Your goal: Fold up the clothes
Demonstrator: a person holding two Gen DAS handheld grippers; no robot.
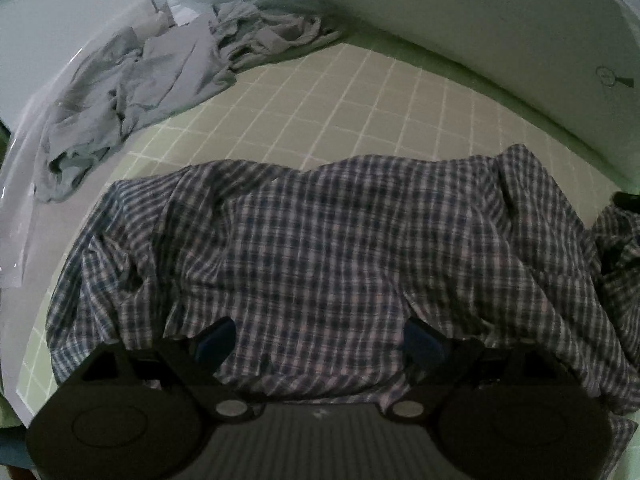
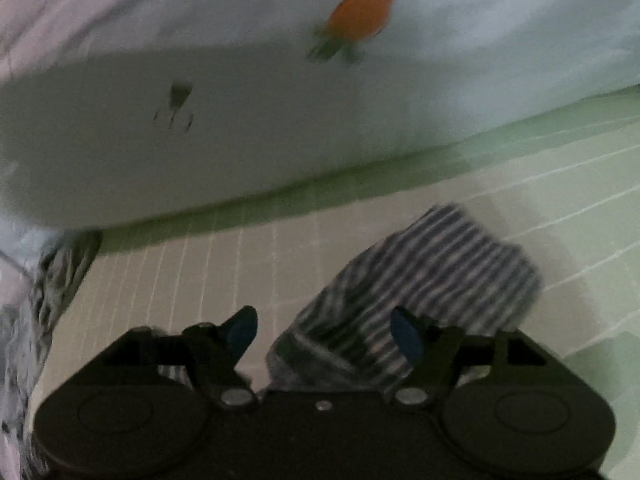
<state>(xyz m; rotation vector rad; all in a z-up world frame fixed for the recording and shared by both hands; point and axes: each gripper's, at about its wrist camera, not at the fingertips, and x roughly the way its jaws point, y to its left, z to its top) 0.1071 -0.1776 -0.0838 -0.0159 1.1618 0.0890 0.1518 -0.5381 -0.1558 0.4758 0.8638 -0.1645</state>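
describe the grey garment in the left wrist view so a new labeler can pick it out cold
Start from the green grid mat that covers the work surface and follow it to its far left corner in the left wrist view. The grey garment lies crumpled there in a loose heap. Unlike the checked shirt spread out in front of the left gripper, it is plain pale grey with no pattern and sits bunched up.

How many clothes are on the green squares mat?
2 that I can tell: a checked shirt spread out under the left gripper, and a crumpled grey garment at the far left corner. That heap may hide more.
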